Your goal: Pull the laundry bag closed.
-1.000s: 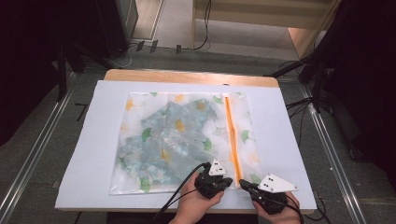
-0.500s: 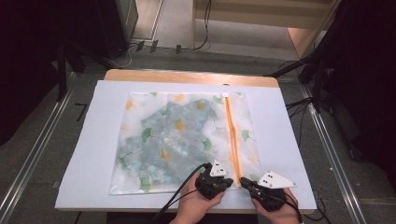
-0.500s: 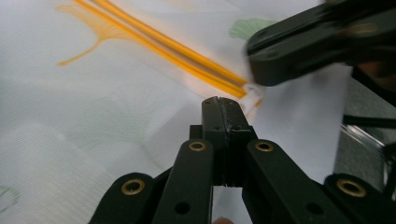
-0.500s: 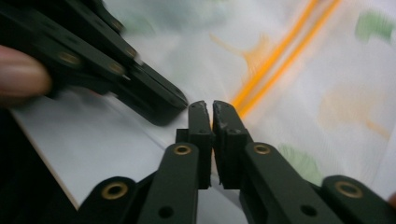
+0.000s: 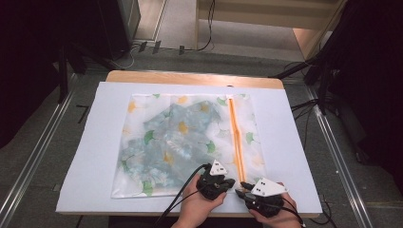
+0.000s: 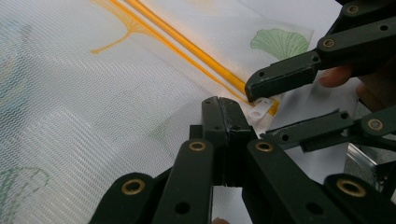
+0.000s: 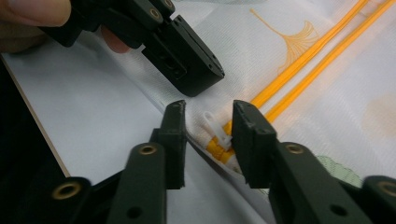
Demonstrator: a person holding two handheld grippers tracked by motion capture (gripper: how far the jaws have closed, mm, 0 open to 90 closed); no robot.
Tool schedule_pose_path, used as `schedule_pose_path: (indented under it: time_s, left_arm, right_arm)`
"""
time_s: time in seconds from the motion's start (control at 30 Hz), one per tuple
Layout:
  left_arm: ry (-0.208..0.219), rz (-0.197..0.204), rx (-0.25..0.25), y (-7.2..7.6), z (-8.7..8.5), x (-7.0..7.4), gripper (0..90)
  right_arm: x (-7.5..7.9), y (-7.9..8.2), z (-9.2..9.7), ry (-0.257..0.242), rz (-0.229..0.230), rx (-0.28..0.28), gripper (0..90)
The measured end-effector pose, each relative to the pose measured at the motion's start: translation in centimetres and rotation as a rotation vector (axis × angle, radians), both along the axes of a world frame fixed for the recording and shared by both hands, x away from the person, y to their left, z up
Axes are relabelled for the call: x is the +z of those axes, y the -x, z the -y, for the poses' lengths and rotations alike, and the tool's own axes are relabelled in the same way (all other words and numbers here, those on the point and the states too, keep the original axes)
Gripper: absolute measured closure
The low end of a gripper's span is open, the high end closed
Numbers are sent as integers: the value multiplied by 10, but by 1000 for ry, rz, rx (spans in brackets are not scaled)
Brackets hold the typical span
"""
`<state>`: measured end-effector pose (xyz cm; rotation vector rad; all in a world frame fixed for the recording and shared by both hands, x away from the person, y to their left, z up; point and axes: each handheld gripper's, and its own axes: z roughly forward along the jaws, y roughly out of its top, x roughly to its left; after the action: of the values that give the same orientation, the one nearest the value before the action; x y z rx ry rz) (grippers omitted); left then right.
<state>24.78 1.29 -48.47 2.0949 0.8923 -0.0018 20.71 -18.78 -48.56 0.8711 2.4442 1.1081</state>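
While my left gripper (image 5: 227, 183) stays clamped on the near edge of the soft, light mesh bag (image 5: 185, 142), my right gripper (image 7: 205, 140), jaws just opening, straddles the tiny white zipper pull (image 7: 215, 125); I'd pinch that slippery pull.

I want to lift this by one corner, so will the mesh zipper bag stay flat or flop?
The mesh bag will probably flop: thin see-through fabric lying limp. Likely light, though the cloth inside adds some weight. The left gripper pinches its edge easily.
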Motion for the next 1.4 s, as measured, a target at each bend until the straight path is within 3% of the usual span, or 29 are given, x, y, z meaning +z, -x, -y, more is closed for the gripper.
schedule_pose_path:
  time_s: [0.13,0.33,0.5,0.67,0.73,0.87,1.03,1.1,1.23,1.4]
  left_arm:
    - [2,-2,-5,0,0,0,900]
    - [2,-3,-22,0,0,0,900]
    - [-4,0,-26,0,0,0,900]
    - [-2,5,-40,1,1,0,900]
    - [-3,7,-44,1,1,0,900]
    - [-3,5,-45,1,1,0,900]
    - [-7,10,-49,2,1,0,900]
    - [-5,7,-48,1,1,0,900]
    - [-4,6,-42,1,1,0,900]
    - [-2,3,-21,2,1,0,900]
  right_arm:
    - [4,2,4,0,14,16,775]
    - [8,-1,18,-101,-45,-16,829]
    - [8,-4,19,-135,-104,-66,830]
    - [7,-6,22,-175,-124,-75,821]
    - [7,-5,23,-176,-123,-83,812]
    - [8,-4,27,-161,-107,-104,900]
    - [6,-5,27,-157,-132,-114,900]
    - [8,-5,27,-176,-112,-105,852]
    - [13,-1,21,-179,-68,-104,900]
    - [10,-9,10,-172,-97,-112,900]
